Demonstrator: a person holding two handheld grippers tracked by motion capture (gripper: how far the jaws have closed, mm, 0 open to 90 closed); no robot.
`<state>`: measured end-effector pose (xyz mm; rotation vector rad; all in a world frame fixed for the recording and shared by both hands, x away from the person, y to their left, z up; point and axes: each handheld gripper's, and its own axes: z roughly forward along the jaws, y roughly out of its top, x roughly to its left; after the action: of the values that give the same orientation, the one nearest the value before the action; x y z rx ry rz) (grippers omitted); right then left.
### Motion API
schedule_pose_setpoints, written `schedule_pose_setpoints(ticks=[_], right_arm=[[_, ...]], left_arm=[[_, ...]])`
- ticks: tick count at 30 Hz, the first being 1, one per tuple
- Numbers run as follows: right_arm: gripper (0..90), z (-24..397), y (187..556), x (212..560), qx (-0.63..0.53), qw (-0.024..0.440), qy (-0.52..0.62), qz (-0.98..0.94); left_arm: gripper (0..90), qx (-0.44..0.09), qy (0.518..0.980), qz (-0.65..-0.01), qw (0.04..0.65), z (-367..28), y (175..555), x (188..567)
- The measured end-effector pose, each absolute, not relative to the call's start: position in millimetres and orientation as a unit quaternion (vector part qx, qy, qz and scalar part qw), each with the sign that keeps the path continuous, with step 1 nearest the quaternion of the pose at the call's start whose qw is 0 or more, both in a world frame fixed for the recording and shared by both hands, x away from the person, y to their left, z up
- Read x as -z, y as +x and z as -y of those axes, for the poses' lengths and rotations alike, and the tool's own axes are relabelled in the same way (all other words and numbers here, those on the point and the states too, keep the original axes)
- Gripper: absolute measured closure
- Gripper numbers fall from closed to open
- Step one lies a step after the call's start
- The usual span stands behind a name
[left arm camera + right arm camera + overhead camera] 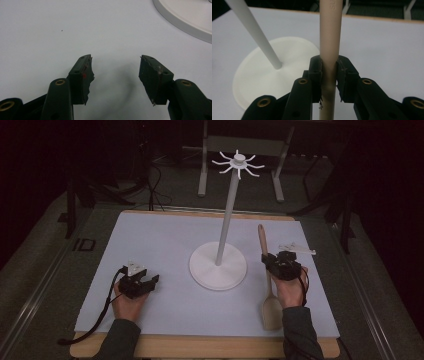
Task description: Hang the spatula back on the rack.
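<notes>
A wooden spatula (270, 296) is held at the right of the white mat, handle pointing away, blade toward the person. My right gripper (272, 261) is shut on its handle (330, 50), the pads pressing both sides. A white stand with a round base (218, 266), a tall pole (227, 215) and a crown of hooks (239, 163) rises at the mat's middle; the base (272, 72) lies left of the held handle. My left gripper (147, 281) rests at the left of the mat, open, with bare mat between its fingers (82, 75).
The white mat (165, 240) covers a wooden tabletop (210, 347). A small white piece (300, 249) lies just beyond my right hand. Metal frame legs (202, 175) stand on the dark floor behind the table. The stand's base edge (185, 17) lies ahead and right of the left gripper.
</notes>
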<state>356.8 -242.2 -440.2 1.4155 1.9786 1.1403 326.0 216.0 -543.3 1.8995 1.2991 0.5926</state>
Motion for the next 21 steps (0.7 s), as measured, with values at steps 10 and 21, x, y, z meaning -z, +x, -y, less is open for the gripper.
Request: schedule_pose_setpoints(ticks=[10, 21], right_arm=[[75.1, 246.0, 343.5, 426.5, -0.45, 0.25, 0.491, -0.703], [75.2, 246.3, 329.4, 415.3, -0.495, 0.278, 0.448, -0.691]], left_arm=[[44.1, -0.231, 0.742, -0.507, 0.373, -216.1, 326.1, 543.3], [44.1, -0.232, 0.741, -0.507, 0.373, -216.0, 326.0, 543.3]])
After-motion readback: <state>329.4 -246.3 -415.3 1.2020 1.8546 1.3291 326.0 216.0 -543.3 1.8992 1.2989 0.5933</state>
